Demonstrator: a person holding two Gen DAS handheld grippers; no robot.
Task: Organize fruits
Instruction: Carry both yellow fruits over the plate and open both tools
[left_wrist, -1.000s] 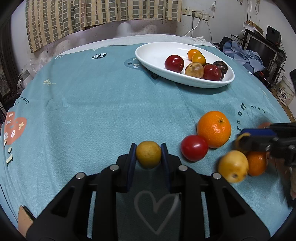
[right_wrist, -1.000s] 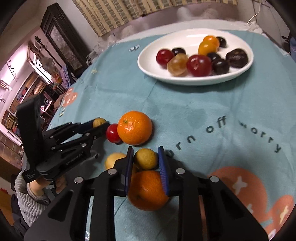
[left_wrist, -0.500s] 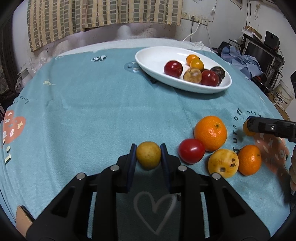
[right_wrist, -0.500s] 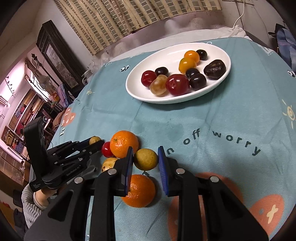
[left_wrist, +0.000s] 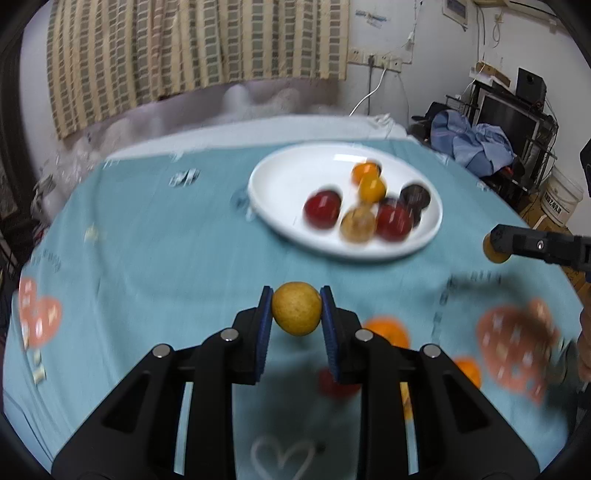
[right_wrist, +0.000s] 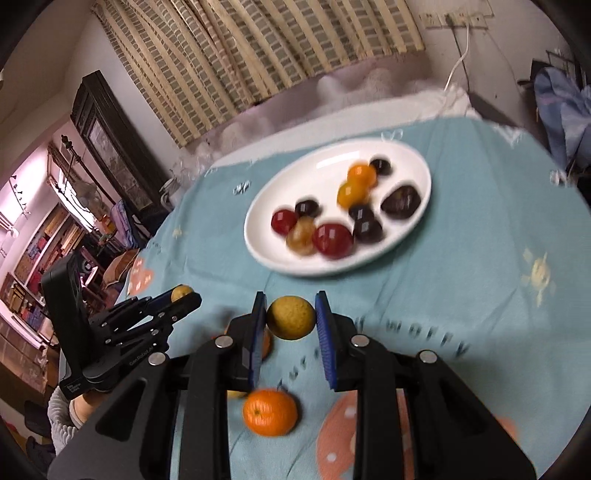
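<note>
My left gripper (left_wrist: 296, 314) is shut on a small yellow fruit (left_wrist: 296, 313) and holds it above the teal tablecloth. My right gripper (right_wrist: 291, 318) is shut on another yellow fruit (right_wrist: 291, 317), also lifted. A white oval plate (left_wrist: 280, 184) ahead holds several red, orange, dark and tan fruits; it also shows in the right wrist view (right_wrist: 413, 162). Oranges (left_wrist: 388, 332) and a red fruit (left_wrist: 338, 384) lie on the cloth below my left gripper. An orange (right_wrist: 270, 411) lies under my right gripper. The right gripper shows at the right of the left wrist view (left_wrist: 496, 249), the left gripper in the right wrist view (right_wrist: 181, 295).
The round table carries a teal cloth (left_wrist: 147, 251) with printed motifs. Striped curtains (left_wrist: 192, 48) hang behind. A shelf with electronics and clothes (left_wrist: 491, 125) stands at the right. A dark cabinet (right_wrist: 110, 129) stands to the left of the table.
Both grippers have risen off the cloth with their yellow fruits and moved toward the plate. The oranges and red fruit now lie lower and partly hidden behind the fingers.
</note>
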